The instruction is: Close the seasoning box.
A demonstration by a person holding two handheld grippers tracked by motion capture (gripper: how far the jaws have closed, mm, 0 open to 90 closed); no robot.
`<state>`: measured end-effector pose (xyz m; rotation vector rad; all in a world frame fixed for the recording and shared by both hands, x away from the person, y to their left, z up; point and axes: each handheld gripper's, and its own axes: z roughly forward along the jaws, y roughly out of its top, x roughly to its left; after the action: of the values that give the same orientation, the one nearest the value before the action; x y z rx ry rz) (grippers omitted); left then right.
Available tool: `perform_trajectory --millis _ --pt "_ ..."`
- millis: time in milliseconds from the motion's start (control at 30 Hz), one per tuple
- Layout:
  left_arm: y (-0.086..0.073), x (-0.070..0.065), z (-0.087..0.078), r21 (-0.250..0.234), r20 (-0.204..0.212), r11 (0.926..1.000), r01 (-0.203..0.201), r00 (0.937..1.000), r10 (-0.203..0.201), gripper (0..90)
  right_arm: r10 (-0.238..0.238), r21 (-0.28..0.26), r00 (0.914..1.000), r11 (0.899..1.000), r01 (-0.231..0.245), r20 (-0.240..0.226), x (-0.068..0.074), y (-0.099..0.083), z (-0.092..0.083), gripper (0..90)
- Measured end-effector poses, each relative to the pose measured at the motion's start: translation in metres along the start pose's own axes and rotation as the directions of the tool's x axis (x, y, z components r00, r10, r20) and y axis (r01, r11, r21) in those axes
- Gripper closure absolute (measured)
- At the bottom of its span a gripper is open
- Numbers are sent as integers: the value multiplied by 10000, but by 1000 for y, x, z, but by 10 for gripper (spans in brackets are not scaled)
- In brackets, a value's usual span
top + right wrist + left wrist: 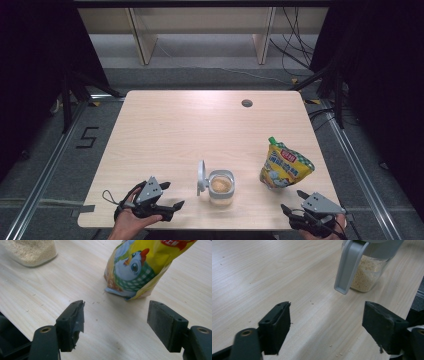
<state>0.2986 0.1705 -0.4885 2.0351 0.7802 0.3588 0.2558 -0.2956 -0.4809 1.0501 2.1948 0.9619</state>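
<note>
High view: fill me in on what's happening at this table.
A person holds a two-jaw gripper in each hand at the near edge of the wooden table. The left gripper sits with its jaws open and empty, pointing toward a clear jar of pale granules whose grey flip lid stands open. The right gripper is also open and empty, just short of a yellow pouch that stands upright. Neither thing is gripped, and a few crumbs lie scattered on the tabletop.

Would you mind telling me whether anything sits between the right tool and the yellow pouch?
Nothing visible does: the right tool is open, facing the yellow pouch across bare table with a few crumbs.
</note>
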Motion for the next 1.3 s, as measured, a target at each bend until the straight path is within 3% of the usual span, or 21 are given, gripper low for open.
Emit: perform_trajectory --millis 100,267,367,400,433,500,533,700,733,800,833,867,933,967,1067,1300 --pt "2 1 -1 38 80 9999 101 9999 -101 406 -68 -33 10000 10000 68 -21 1 0 2 311" --pt "9 -2 -4 -117 -65 9985 -542 9985 542 723 -124 30 9999 9999 124 -51 2 1 3 311" --pt "12 -6 -4 -203 -206 9962 -850 9962 846 841 -174 8 9998 9998 174 19 2 1 3 311" --pt "14 -6 -5 3 -138 9948 -1015 9947 1015 863 -180 -6 9998 9998 180 53 2 1 3 312" --pt "15 -8 -4 -124 -182 9957 -920 9956 918 880 -183 21 9998 9998 183 65 3 2 2 312" --pt "19 -7 -3 -153 -29 9923 -1228 9924 1228 889 -193 44 9998 9998 193 66 3 2 2 312" --pt "21 -9 -3 -148 41 9951 -974 9952 975 889 -266 46 9996 9996 266 88 3 2 3 312" --pt "38 -12 0 -403 317 9921 -1190 9922 1203 890 -205 58 9998 9998 205 21 4 2 3 314" --pt "41 -13 0 -441 328 9932 -1077 9935 1092 890 -205 67 9998 9998 205 24 4 1 3 314" --pt "46 -12 0 -376 263 9907 -1309 9909 1319 890 -207 93 9998 9997 207 13 4 1 3 315" --pt "49 -13 1 -466 329 9912 -1238 9916 1254 890 21 147 10000 9999 -20 -45 6 1 3 316" --pt "52 -13 1 -425 337 9908 -1288 9909 1302 890 -250 90 9997 9996 250 -5 4 1 3 317" --pt "57 -17 3 -557 444 9909 -1226 9911 1251 890 -321 113 9995 9994 322 -54 5 1 4 317" --pt "60 -18 2 -504 432 9880 -1460 9880 1482 890 -349 148 9994 9993 349 -31 5 1 5 317" --pt "67 -22 3 -592 592 9871 -1491 9865 1526 890 -347 160 9994 9993 348 -71 6 1 5 317" --pt "73 -23 -1 -616 451 9833 -1713 9837 1742 890 -400 151 9992 9991 400 -29 6 1 5 317"
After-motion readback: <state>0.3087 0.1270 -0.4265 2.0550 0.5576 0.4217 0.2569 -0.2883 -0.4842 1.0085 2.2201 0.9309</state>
